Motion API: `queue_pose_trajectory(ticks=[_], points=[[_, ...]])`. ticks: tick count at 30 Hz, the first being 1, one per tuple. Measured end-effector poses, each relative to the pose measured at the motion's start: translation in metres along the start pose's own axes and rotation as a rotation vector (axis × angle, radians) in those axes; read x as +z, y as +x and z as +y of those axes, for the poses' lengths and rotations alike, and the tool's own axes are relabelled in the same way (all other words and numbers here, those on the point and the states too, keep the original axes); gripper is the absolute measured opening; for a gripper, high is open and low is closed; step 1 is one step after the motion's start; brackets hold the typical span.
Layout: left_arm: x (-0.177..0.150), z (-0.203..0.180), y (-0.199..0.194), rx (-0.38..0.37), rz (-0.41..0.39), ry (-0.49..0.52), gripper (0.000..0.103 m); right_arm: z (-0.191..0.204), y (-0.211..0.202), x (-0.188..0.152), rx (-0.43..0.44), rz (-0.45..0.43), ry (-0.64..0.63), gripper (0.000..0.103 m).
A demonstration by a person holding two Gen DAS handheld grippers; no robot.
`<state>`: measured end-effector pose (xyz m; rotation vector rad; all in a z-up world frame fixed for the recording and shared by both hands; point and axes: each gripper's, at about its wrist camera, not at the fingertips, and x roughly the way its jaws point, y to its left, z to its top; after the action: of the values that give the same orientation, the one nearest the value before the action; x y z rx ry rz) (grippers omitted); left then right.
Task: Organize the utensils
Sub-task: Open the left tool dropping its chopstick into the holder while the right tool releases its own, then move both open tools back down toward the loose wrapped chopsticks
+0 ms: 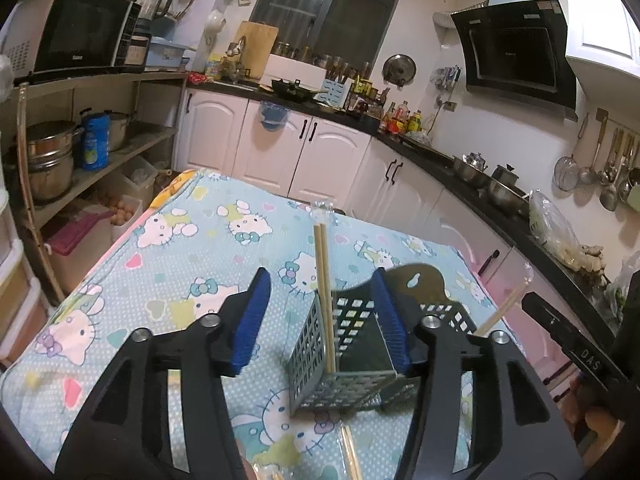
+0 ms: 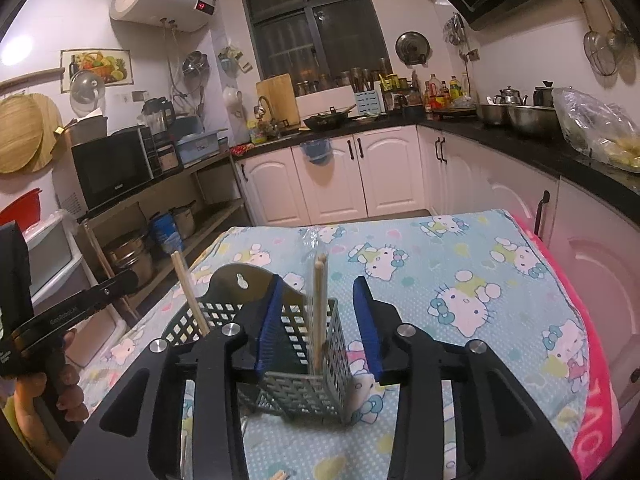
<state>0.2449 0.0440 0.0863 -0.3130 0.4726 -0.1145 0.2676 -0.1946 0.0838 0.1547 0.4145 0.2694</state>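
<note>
Chopsticks (image 2: 319,312) are dropped in the holder (image 2: 308,360); both tongs (image 1: 320,320) (image 2: 320,320) are parted, empty. More sticks (image 1: 352,456) get grabbed next, probably.

1. At your ten o'clock, a black microwave (image 1: 86,30) sits on top of the shelf rack.
2. Below it, steel pots (image 1: 50,152) flank a blue canister (image 1: 95,142).
3. At twelve o'clock, a wooden cutting board (image 1: 256,46) leans by the dark window (image 1: 332,4).
4. At two o'clock hangs the black range hood (image 1: 516,52).
5. The bench wears a cartoon-cat cloth (image 1: 192,240).
</note>
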Motion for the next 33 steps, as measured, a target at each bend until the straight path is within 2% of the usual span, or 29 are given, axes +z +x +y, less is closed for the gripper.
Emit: queue_pose_trajectory(ticks=[6,11,14,16,21,33], points=[[-0.007,0.002,-0.009,-0.013,0.017,-0.017,0.061,-0.001,-0.013,-0.007,-0.017,0.007,-0.013,0.045],[-0.012,0.000,-0.021,-0.025,0.022,-0.011,0.082,0.000,-0.025,-0.012,-0.029,0.002,-0.023,0.051],[-0.014,-0.002,-0.031,-0.041,0.014,-0.016,0.090,0.001,-0.033,-0.016,-0.030,-0.006,-0.027,0.056],[-0.016,-0.003,-0.037,-0.047,0.011,-0.019,0.091,0.001,-0.039,-0.018,-0.032,-0.014,-0.028,0.060],[-0.022,-0.005,-0.048,-0.062,0.023,-0.020,0.091,0.008,-0.055,-0.025,-0.032,-0.028,-0.057,0.064],[-0.039,0.004,-0.066,-0.049,0.045,-0.040,0.091,0.025,-0.085,-0.042,-0.013,-0.013,-0.110,0.064]])
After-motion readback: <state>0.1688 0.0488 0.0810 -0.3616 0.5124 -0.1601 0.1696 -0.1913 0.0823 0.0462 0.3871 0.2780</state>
